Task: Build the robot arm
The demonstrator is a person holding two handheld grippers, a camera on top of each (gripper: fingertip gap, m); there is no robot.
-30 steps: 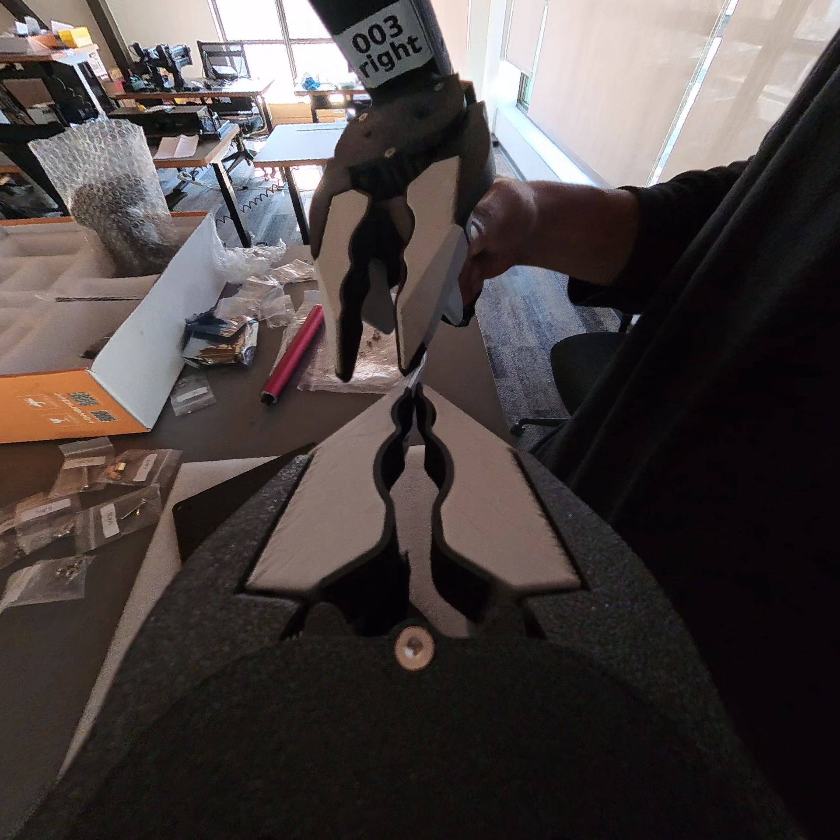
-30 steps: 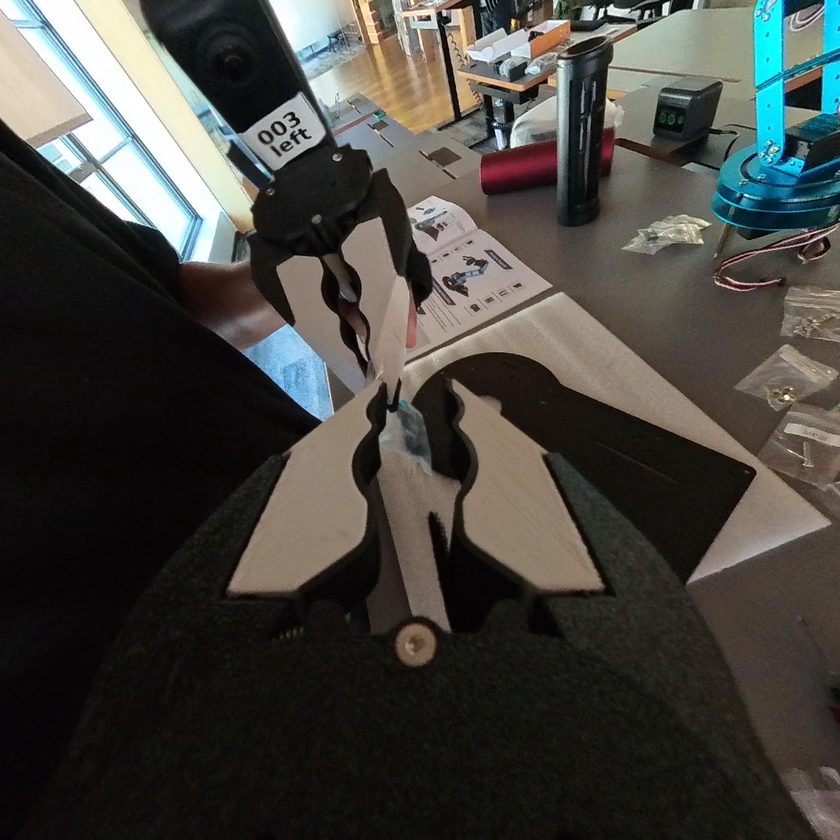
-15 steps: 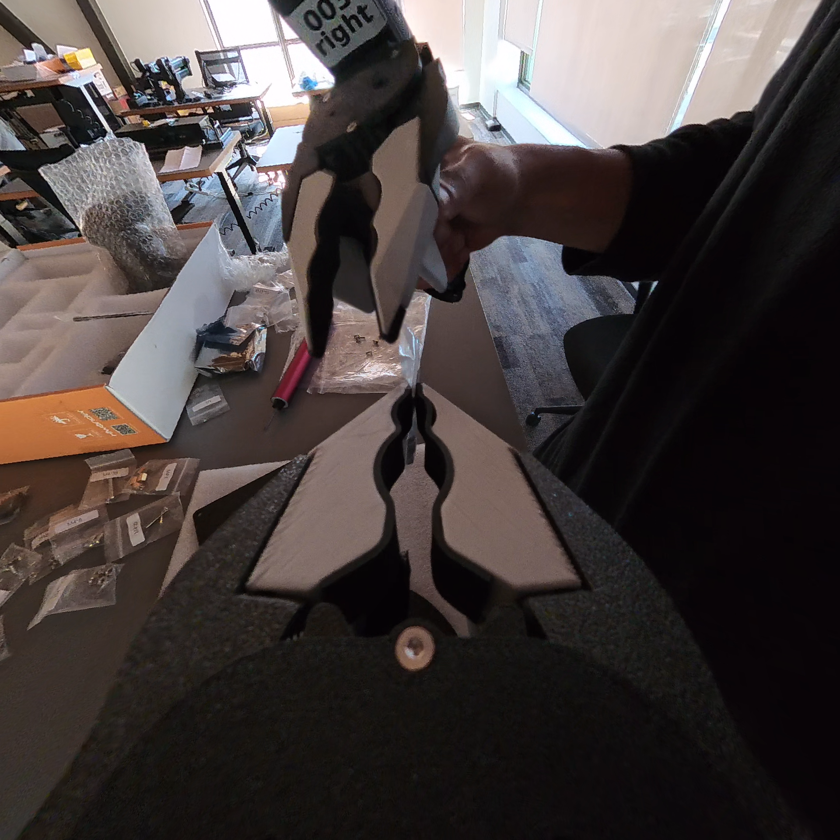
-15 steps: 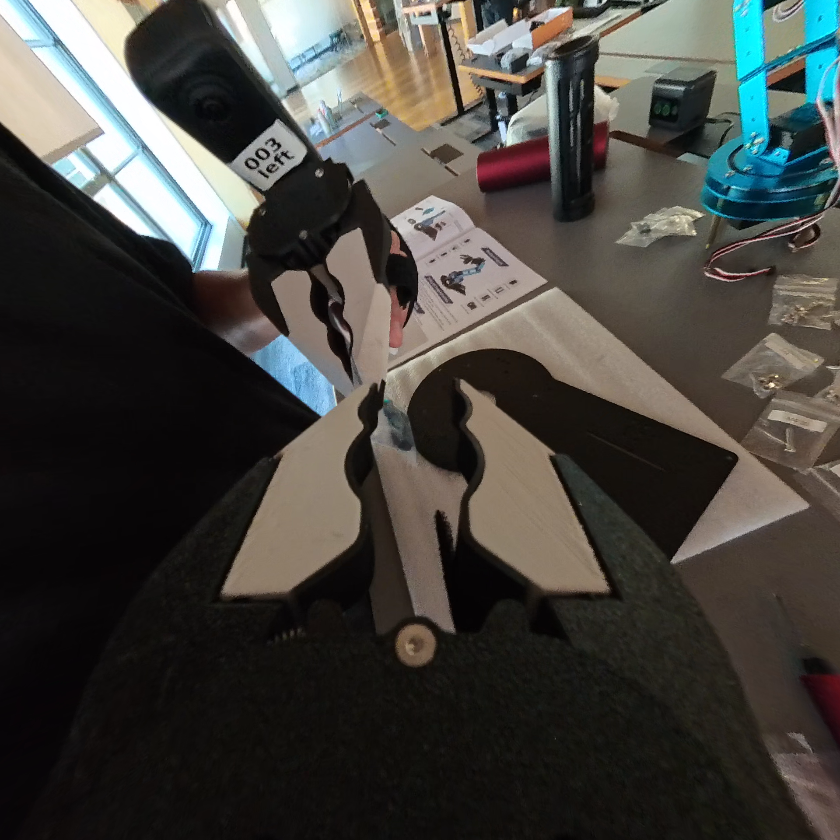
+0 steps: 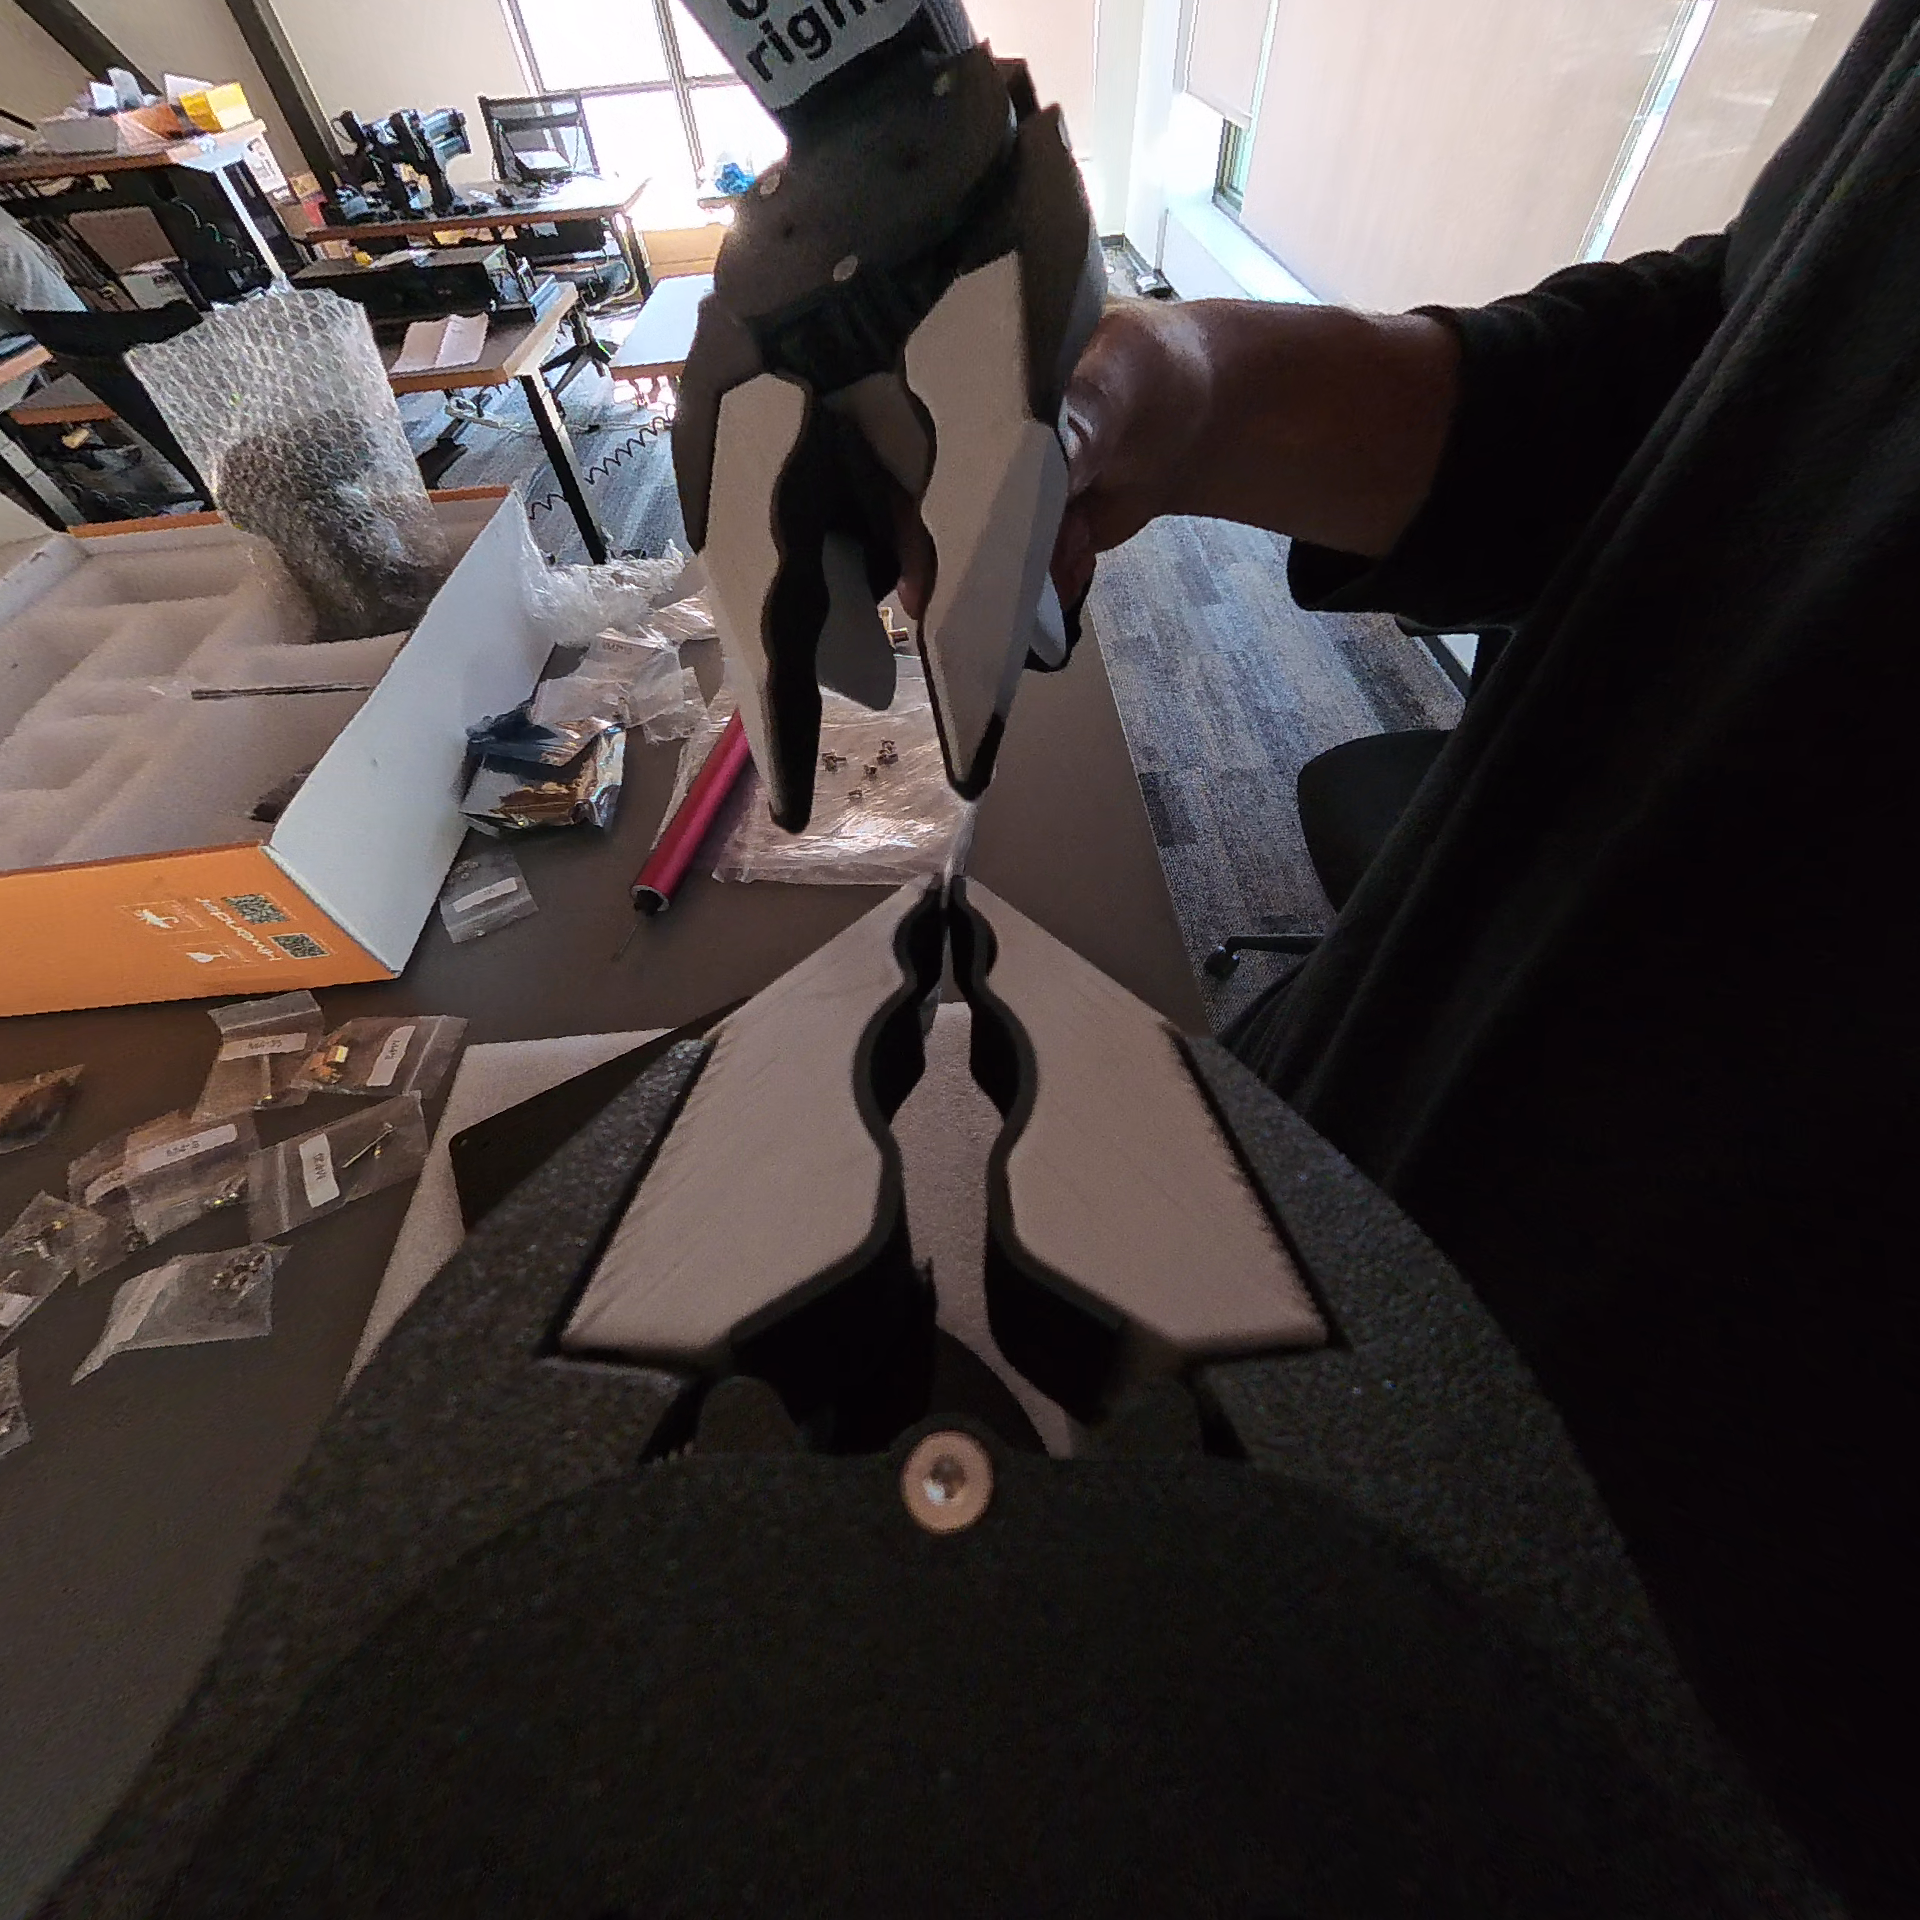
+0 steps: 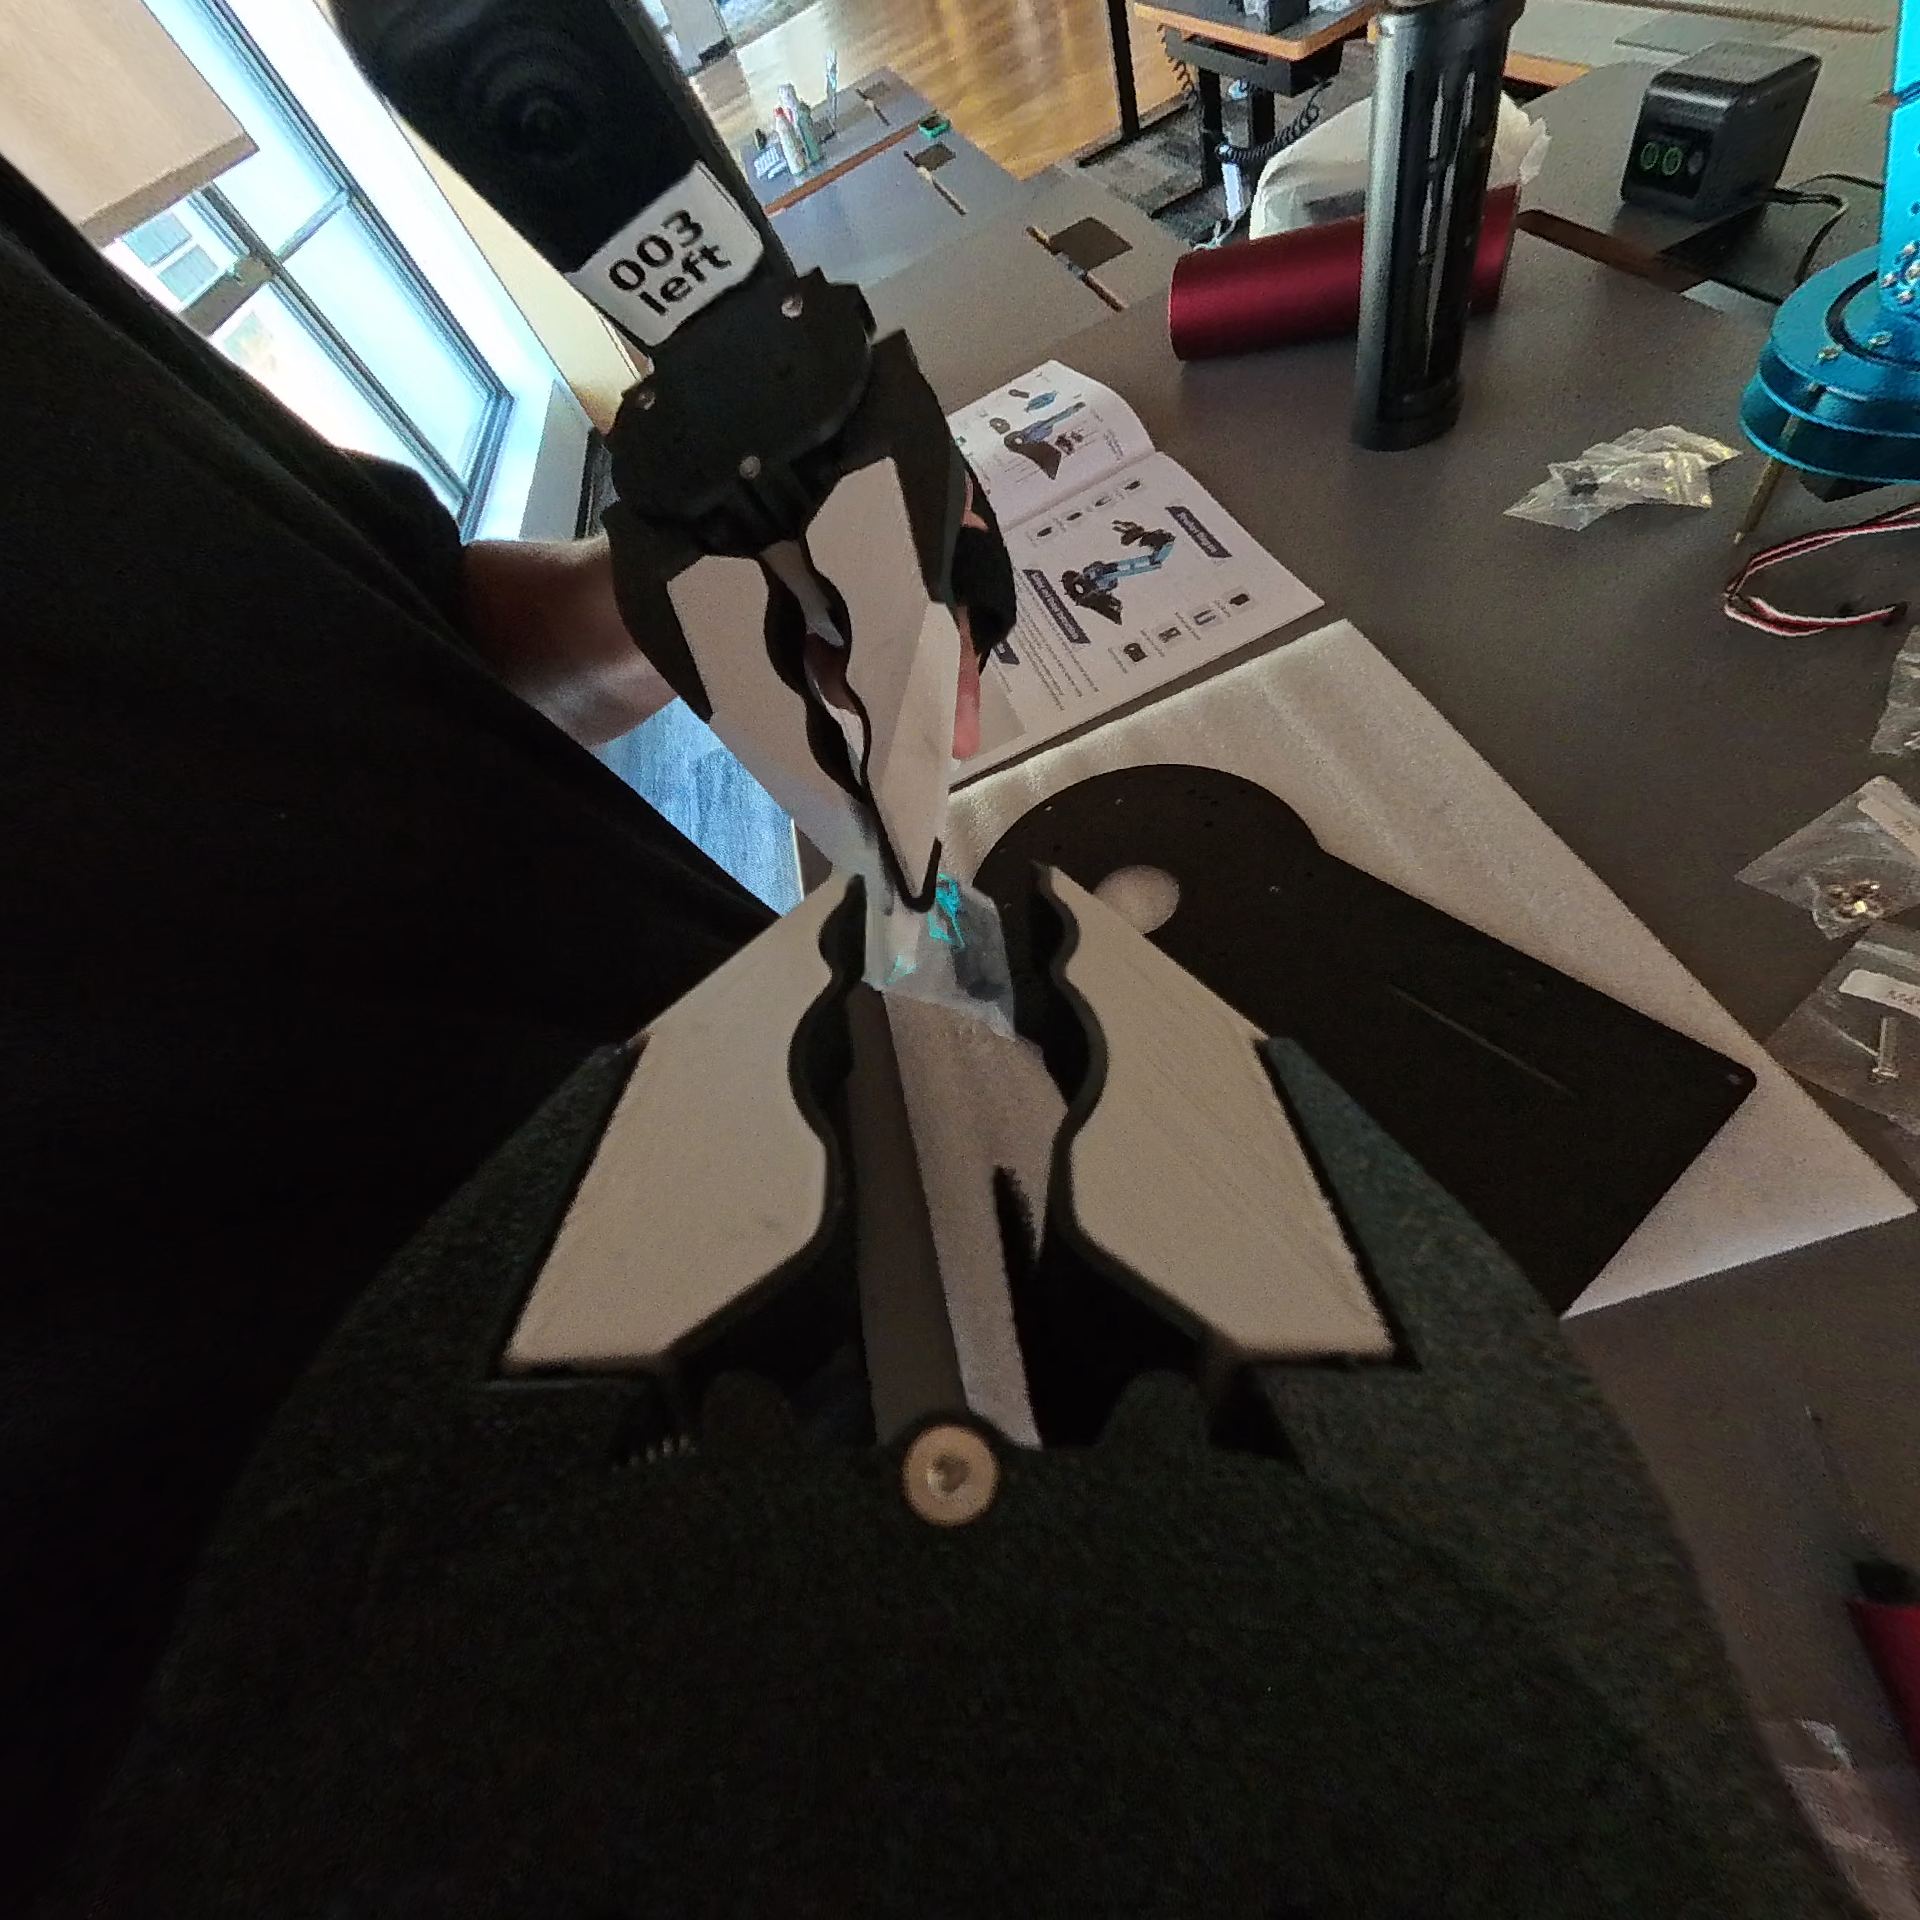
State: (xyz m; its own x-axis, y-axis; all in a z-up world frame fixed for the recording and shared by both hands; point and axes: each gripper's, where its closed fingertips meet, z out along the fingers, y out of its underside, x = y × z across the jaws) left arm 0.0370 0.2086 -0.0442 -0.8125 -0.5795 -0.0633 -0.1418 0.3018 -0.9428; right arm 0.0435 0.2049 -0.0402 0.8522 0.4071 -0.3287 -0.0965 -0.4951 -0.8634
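Note:
My left gripper (image 5: 948, 899) is shut on the top edge of a small clear plastic bag (image 6: 940, 951) with teal and dark small parts inside. In the left wrist view the bag shows only as a thin sliver (image 5: 964, 836) above my fingertips. My right gripper (image 6: 948, 888) is open, its jaws standing on either side of the hanging bag, with the bag close to its left finger. The right gripper also shows in the left wrist view (image 5: 881, 790), pointing down at my left fingertips. The left gripper shows in the right wrist view (image 6: 904, 883), tips pinched together. Both are held above the table's near edge.
A black plate on white foam (image 6: 1351, 997) lies under the grippers, next to an open booklet (image 6: 1132, 561). Behind stand a black cylinder (image 6: 1434, 229), a red cylinder (image 6: 1278, 291) and a blue robot base (image 6: 1839, 353). An orange-and-white box (image 5: 384, 769), a red tube (image 5: 696, 821) and small parts bags (image 5: 312, 1132) lie to the left. Left and right tips are no more than a few centimetres apart.
The right gripper's jaws have spread wider around the bag, and it has shifted a little against the left gripper. The left gripper has kept its hold on the bag.

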